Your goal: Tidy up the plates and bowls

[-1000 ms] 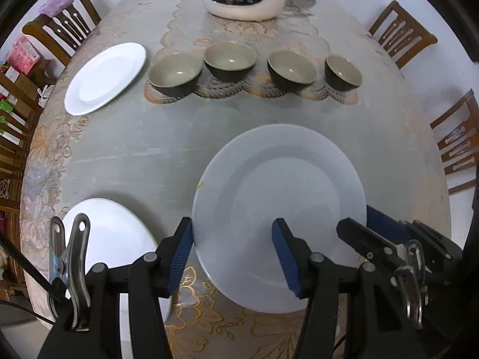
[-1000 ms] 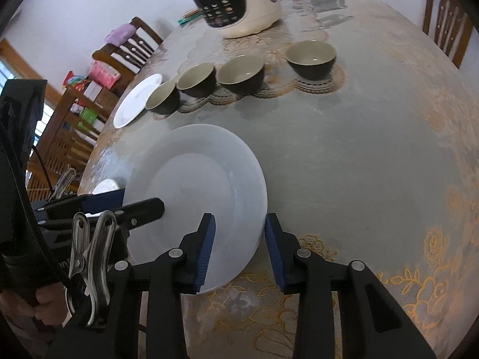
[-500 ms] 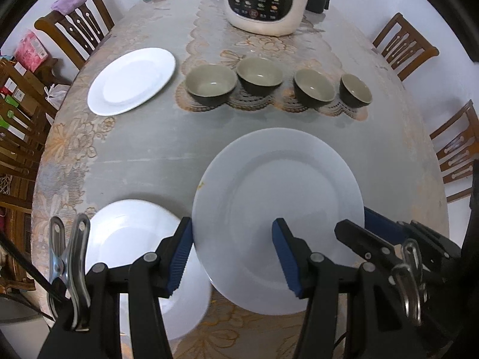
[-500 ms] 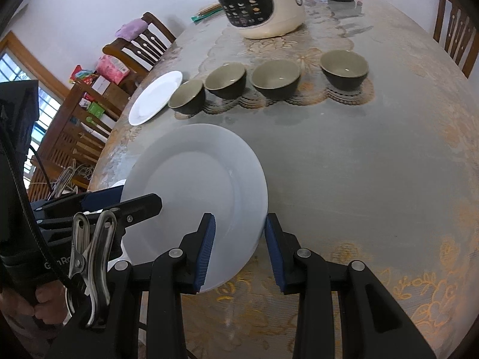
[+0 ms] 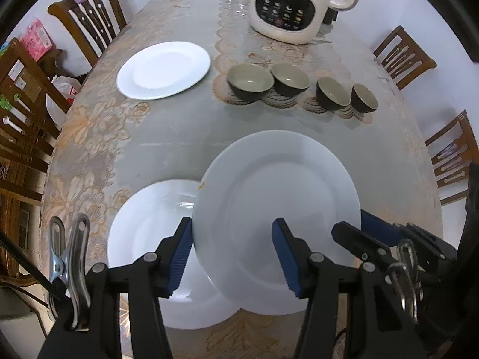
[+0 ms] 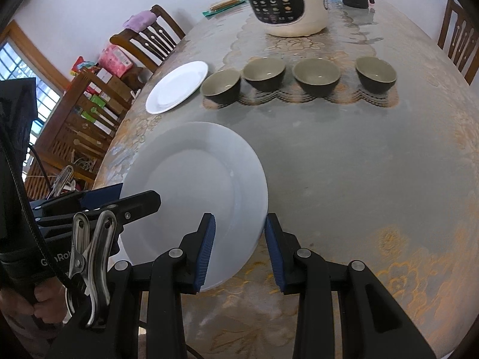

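Your worktop [image 5: 179,137] carries two white plates [image 5: 163,70], four dark bowls [image 5: 251,82] in one row, and a cream cooker [image 5: 287,3] behind.

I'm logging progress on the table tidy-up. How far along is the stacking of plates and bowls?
Done: nothing looks stacked yet. In hand: both grippers, left gripper and right gripper, carry one large plate by its edges, partly over the near plate on the table. Left: setting it down there, then the far plate and the four separate bowls, lined up before the cooker.
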Tool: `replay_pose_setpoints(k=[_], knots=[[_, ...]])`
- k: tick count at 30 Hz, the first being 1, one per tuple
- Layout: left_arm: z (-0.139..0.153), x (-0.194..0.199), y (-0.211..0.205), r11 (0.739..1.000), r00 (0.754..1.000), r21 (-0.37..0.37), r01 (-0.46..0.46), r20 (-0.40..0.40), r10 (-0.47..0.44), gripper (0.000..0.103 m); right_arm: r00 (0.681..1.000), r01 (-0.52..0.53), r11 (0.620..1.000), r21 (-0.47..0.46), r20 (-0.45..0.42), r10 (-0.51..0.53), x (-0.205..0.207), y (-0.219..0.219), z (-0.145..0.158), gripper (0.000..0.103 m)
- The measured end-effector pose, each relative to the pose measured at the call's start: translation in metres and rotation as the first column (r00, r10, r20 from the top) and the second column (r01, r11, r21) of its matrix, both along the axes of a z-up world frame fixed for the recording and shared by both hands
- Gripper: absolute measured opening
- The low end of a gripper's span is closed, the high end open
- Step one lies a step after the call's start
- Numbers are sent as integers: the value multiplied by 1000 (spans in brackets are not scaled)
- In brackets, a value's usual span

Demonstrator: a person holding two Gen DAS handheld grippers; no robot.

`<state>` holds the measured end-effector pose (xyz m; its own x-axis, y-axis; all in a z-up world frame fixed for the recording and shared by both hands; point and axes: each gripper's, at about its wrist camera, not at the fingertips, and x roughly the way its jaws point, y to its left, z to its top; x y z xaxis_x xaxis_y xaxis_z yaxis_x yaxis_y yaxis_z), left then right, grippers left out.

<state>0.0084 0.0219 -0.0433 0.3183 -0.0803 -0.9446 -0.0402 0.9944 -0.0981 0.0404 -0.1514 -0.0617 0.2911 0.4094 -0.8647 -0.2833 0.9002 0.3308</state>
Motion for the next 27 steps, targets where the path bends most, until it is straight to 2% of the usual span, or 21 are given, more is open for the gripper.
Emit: replay_pose_setpoints(k=[12, 27], knots=[[-8, -24, 50, 1000, 1000, -17, -17, -18, 16, 57, 999, -33, 999, -33, -13, 33, -20, 48, -3, 37], [-19, -30, 79, 999, 999, -22, 26, -39, -27, 57, 999, -11, 997, -71, -37, 8, -34, 77, -11, 37]])
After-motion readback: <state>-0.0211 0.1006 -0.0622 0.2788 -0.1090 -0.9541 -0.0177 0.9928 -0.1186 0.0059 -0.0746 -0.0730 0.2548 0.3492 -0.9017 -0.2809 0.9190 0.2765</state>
